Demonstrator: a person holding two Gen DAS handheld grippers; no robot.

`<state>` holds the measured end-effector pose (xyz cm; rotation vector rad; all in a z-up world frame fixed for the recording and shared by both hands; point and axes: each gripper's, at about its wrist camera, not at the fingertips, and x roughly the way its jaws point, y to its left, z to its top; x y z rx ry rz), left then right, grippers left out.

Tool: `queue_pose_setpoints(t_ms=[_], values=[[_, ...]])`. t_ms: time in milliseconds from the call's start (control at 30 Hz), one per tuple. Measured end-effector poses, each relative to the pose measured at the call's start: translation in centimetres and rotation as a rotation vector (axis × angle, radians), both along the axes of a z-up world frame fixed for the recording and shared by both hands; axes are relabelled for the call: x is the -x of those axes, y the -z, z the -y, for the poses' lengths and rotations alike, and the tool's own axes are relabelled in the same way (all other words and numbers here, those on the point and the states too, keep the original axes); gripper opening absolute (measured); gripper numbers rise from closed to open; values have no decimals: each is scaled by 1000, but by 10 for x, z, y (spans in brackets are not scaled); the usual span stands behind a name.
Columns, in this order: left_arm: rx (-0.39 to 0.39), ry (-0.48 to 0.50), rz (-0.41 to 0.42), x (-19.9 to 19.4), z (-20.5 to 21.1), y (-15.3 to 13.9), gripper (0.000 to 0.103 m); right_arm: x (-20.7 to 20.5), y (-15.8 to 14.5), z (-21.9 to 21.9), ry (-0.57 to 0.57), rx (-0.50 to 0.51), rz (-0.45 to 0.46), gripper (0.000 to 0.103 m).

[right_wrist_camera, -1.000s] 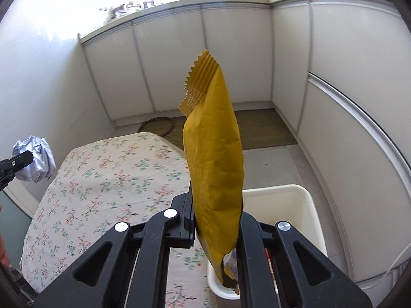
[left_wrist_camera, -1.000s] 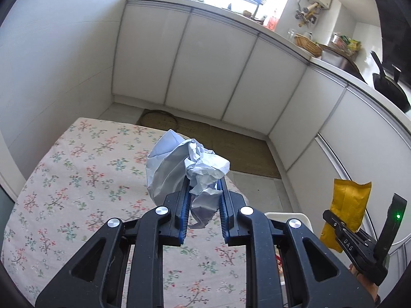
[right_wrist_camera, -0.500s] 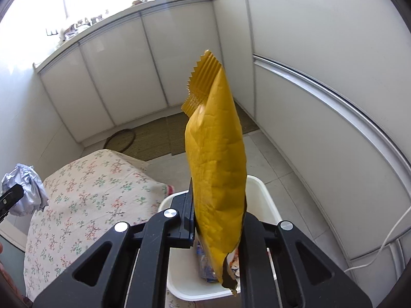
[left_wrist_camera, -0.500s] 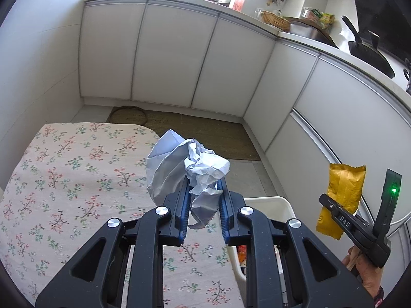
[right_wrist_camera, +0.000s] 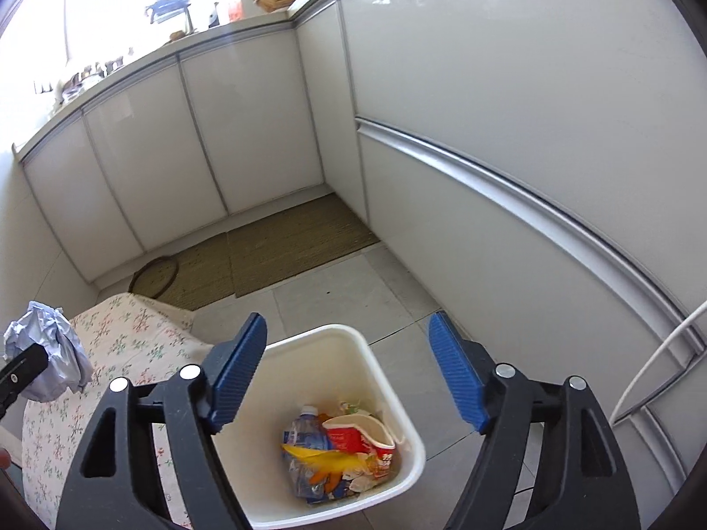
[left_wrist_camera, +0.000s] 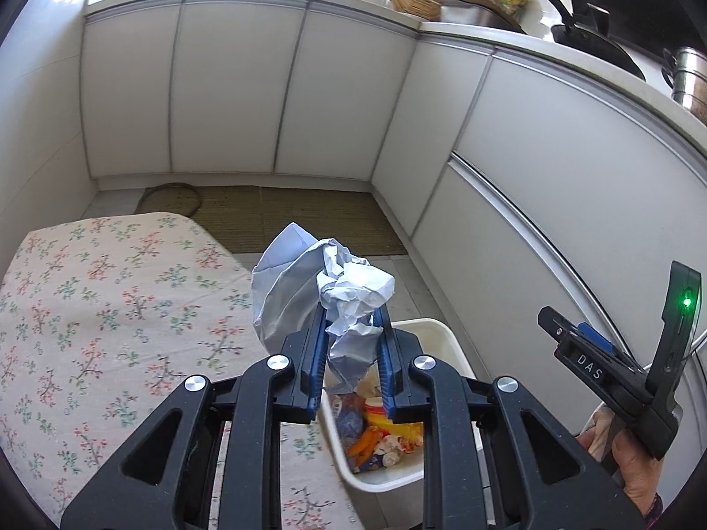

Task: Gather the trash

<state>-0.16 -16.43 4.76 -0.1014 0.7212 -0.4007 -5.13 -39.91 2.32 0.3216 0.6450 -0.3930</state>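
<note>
Now your right gripper [right_wrist_camera: 347, 366] has just opened, dropping the yellow wrapper [right_wrist_camera: 324, 455] into the bin [right_wrist_camera: 393, 380]; your left gripper [left_wrist_camera: 351, 353] clenches crumpled paper [left_wrist_camera: 322, 296].

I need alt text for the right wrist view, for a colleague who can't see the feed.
The right gripper has just opened, nothing between its fingers, above a white bin holding a bottle, a red cup and a yellow wrapper. At far left the left gripper holds crumpled paper over a floral tablecloth.
</note>
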Motion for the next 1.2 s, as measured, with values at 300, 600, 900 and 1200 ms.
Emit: queue_pose_setpoints(t_ms=[300, 600, 900, 1200], values=[[-21, 111, -27, -4, 67, 19, 20, 30, 0, 57, 219, -41, 42, 92], [-69, 206, -47, -3, 117, 33, 26, 39, 4, 77, 271, -50, 43, 92], [-105, 180, -33, 1, 109, 27, 63, 40, -4, 65, 250, -19, 53, 92], [-172, 11, 121, 42, 39, -2, 96, 49, -30, -3, 205, 156, 101, 97]])
